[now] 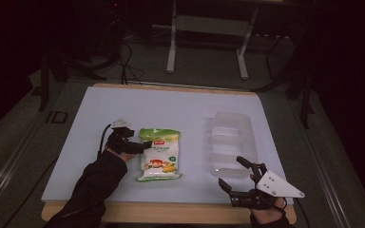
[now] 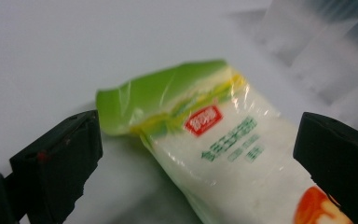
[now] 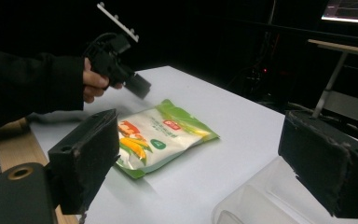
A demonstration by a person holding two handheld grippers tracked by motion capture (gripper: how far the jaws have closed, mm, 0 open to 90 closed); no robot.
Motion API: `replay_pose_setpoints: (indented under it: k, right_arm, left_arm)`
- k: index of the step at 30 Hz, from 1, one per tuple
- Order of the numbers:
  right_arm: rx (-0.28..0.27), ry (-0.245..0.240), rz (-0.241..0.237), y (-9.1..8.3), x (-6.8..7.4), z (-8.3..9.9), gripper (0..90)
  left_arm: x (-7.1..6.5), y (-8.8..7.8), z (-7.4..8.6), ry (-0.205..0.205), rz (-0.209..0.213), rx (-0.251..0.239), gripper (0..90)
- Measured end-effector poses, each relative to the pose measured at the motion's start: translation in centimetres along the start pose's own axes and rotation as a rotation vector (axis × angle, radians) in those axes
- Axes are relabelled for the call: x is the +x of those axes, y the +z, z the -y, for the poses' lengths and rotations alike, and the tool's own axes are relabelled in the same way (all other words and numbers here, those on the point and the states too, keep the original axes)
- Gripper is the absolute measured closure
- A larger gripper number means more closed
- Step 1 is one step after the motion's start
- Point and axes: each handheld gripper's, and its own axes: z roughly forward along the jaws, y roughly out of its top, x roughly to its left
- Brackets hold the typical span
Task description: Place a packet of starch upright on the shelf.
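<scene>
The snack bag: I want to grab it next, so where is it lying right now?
In the high view the snack bag lies flat left of centre on the white table, beside the open left gripper, left of the clear plastic tray.

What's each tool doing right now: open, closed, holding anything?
Left tool: open, jaws either side of the green-and-white plastic snack bag, not gripping it.
Right tool: open, holding nothing.

Snack bags: one, green and white, flat on table [image 1: 159,154]
Clear plastic containers: one, right of bag [image 1: 231,143]
Tables: one, white top [image 1: 171,107]
Handheld grippers: two — left gripper [image 1: 145,146], right gripper [image 1: 233,173]
</scene>
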Motion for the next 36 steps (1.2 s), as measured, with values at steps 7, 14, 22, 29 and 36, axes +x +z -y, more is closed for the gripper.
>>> replay_pose_setpoints:
  k: [7,14,22,29,36]
  right_arm:
    - [0.005,-0.002,-0.003,0.1,0.0,0.1,12.3]
    - [0.005,-0.002,-0.003,0.0,0.0,0.2,12.4]
    - [0.014,0.003,-0.010,0.1,0.0,0.2,12.6]
    - [0.019,0.004,-0.015,0.3,0.1,0.2,12.6]
    - [0.022,0.001,-0.016,0.4,0.1,0.3,13.5]
  left_arm:
    - [0.3,1.9,0.9,-0.027,0.003,0.056,5.7]
    - [0.7,2.7,1.7,-0.052,-0.023,0.067,9.4]
    - [0.7,3.2,1.6,-0.080,0.006,0.066,18.6]
    - [-0.6,4.1,1.0,-0.042,0.044,0.121,51.4]
    - [-1.3,4.5,0.4,0.021,-0.012,0.163,75.1]
